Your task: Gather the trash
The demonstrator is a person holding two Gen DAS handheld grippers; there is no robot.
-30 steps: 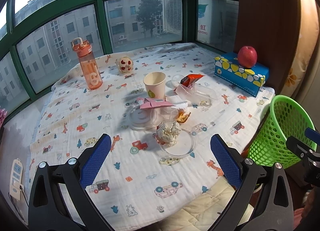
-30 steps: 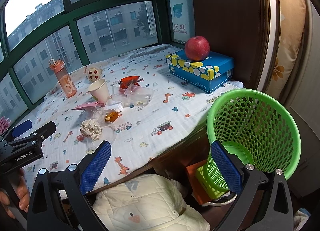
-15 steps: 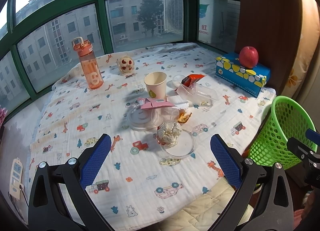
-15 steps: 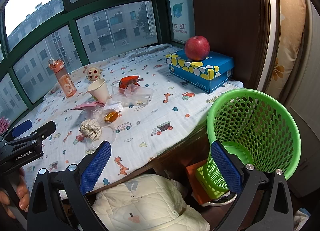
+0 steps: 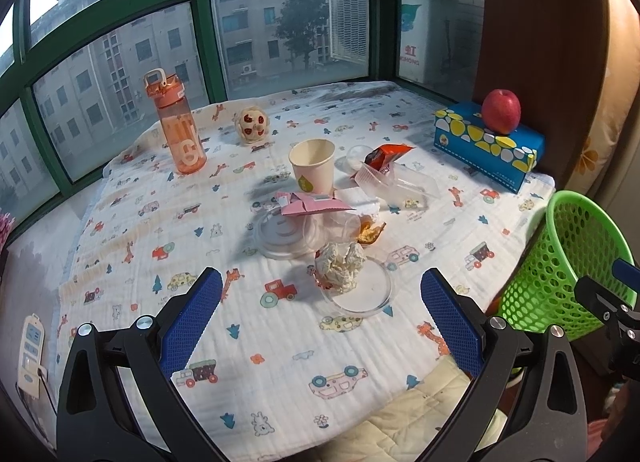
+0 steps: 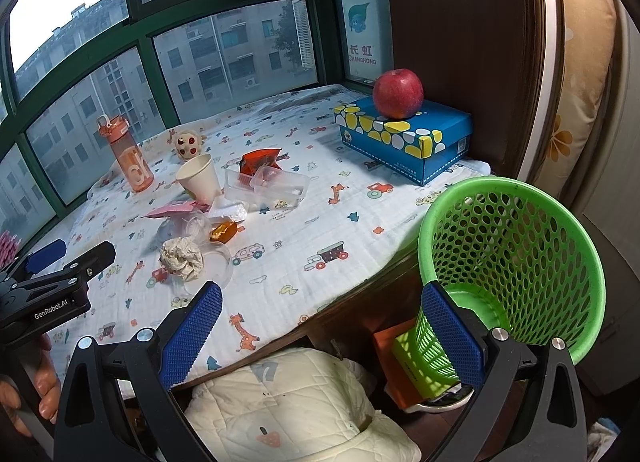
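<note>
A crumpled paper ball [image 5: 340, 268] [image 6: 182, 258] rests on a clear plastic lid [image 5: 366, 294] in the middle of the patterned cloth. Behind it lie a clear round lid [image 5: 282, 232], a pink wrapper [image 5: 312, 204], an orange sweet wrapper [image 5: 370, 232], a paper cup [image 5: 313, 166] [image 6: 200, 178], clear plastic boxes [image 5: 396, 184] [image 6: 266, 188] and a red snack bag [image 5: 386, 156]. A green mesh basket [image 5: 568, 262] [image 6: 508, 258] stands off the table's right edge. My left gripper [image 5: 320, 326] is open, short of the paper ball. My right gripper [image 6: 320, 334] is open, beside the basket, holding nothing.
An orange water bottle [image 5: 176, 126], a small toy ball [image 5: 251, 124] and a blue patterned box [image 5: 488, 142] with a red apple [image 5: 501, 110] on it stand at the back. A white padded cushion [image 6: 296, 406] lies below the table edge. Windows close the far side.
The left gripper has crept slightly forward and to the left over the table. The right gripper has barely moved. Both stay open.
</note>
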